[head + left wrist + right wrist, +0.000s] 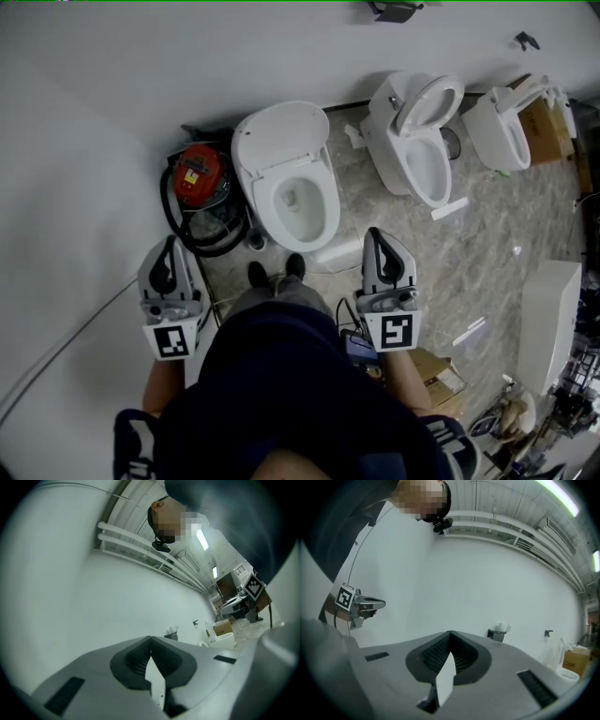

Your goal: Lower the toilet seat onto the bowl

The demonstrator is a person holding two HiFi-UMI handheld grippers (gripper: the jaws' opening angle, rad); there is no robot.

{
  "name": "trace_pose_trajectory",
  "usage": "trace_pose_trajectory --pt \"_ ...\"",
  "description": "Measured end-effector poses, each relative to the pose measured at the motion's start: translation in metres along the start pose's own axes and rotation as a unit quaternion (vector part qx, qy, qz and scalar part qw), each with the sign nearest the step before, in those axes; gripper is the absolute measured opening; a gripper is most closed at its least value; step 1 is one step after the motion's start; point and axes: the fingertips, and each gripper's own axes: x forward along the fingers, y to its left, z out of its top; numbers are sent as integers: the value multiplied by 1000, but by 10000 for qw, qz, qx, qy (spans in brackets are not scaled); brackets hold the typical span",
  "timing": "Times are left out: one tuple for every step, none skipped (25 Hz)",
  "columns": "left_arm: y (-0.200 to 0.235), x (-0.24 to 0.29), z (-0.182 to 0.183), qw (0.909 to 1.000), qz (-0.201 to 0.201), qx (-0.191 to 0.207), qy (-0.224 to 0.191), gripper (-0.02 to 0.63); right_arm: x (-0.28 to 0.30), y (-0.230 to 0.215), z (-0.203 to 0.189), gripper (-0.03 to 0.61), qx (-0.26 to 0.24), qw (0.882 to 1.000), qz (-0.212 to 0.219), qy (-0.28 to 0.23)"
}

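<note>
While the person is standing with two dark shoes [255,274] just short of the nearest white ceramic toilet [266,210], that toilet's white oval toilet seat [281,139] is standing raised. It is leaning back from the bowl toward the plain white wall [187,56], and the bowl's opening is lying uncovered. From the head view I cannot tell seat and lid apart in the raised flap.

The grey left gripper [170,244] is being held to the left of the toilet and nearer the person, well apart from the bowl. In the left gripper view, the left gripper's [150,639] ribbed dark pads [136,659] are pressing against each other at the tips with nothing between them. The grey right gripper [372,234] is hovering to the right of the toilet, also apart from it. Its jaws are likewise pressed together on nothing in the right gripper view [450,633].

A round red canister [199,174] ringed by a black hose [217,246] is sitting just beside the toilet on its left. A second white toilet with its ring seat up [419,141] is standing to the right of the toilet, and a third white toilet [500,128] is standing farther right, beside a brown cardboard box [546,127].
</note>
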Motion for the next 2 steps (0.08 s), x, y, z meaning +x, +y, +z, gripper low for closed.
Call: trace_pose_trajectory --pt "0 0 -1 10000 -3 9 10 25 1 0 0 20 0 10000 8 -4" --pt "1 1 -1 10000 -7 19 20 25 2 1 0 20 -1 10000 17 -8"
